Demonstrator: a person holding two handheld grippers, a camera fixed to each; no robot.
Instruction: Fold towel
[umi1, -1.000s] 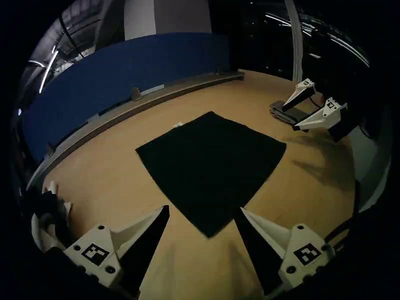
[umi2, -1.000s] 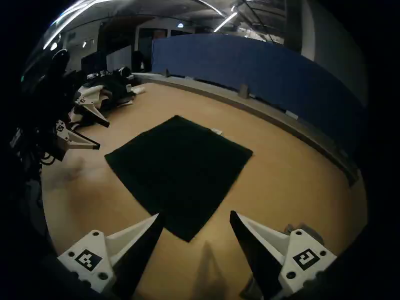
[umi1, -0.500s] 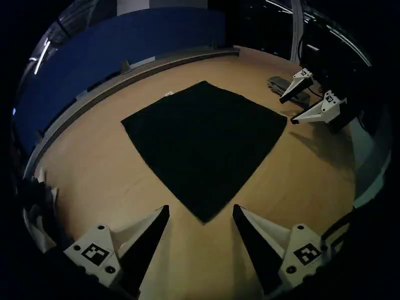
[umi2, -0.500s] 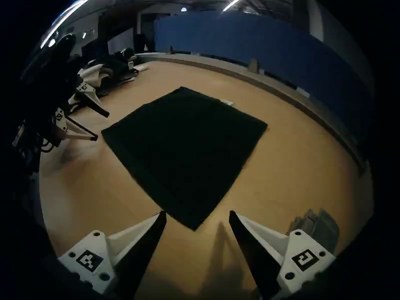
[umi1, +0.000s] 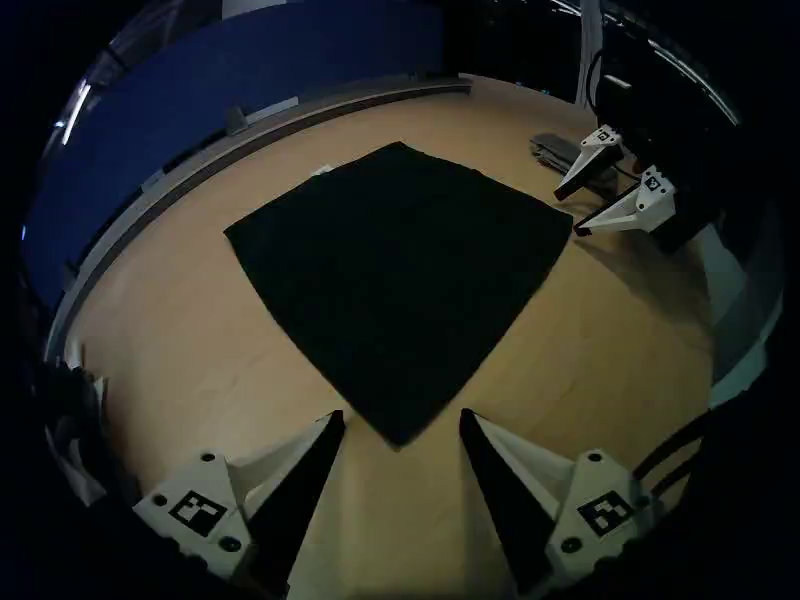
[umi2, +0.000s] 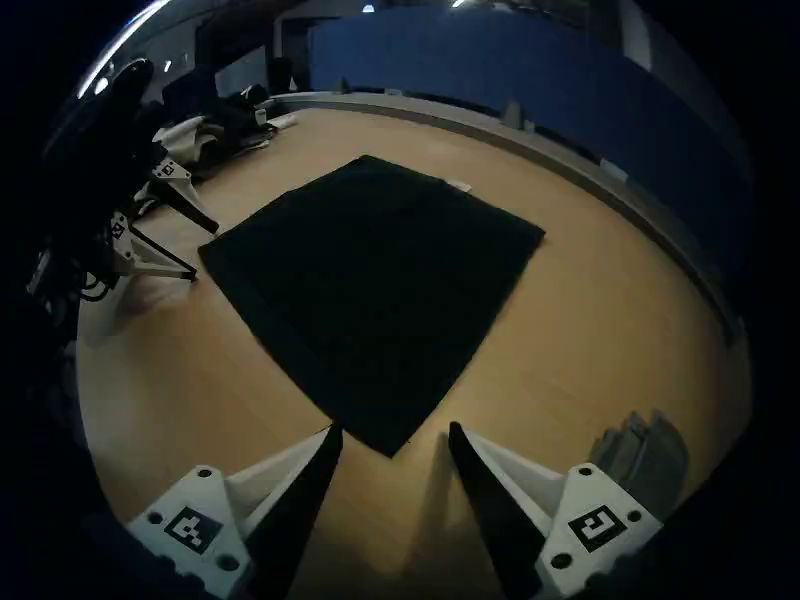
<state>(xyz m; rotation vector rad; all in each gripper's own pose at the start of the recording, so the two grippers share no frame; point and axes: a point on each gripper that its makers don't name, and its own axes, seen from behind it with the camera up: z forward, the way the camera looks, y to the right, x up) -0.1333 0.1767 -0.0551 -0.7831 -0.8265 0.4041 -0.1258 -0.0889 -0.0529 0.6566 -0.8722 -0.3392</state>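
- Closer than 1 s ago to the dark towel (umi1: 400, 270), flat on the desk (umi1: 620, 340).
- Spread wide on both left hand-held gripper (umi1: 400, 414) and right hand-held gripper (umi2: 393, 428), framing 1 corner apiece.
- Likely ready to pinch corners for the 1st fold.

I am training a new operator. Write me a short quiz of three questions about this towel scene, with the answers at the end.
1. True or false: the towel lies flat on the wooden table.
2. The left gripper is: A) open, B) shut on the towel, C) shut on nothing.
3. Fill in: the right gripper points at a ____ of the towel.
Key: 1 true; 2 A; 3 corner.
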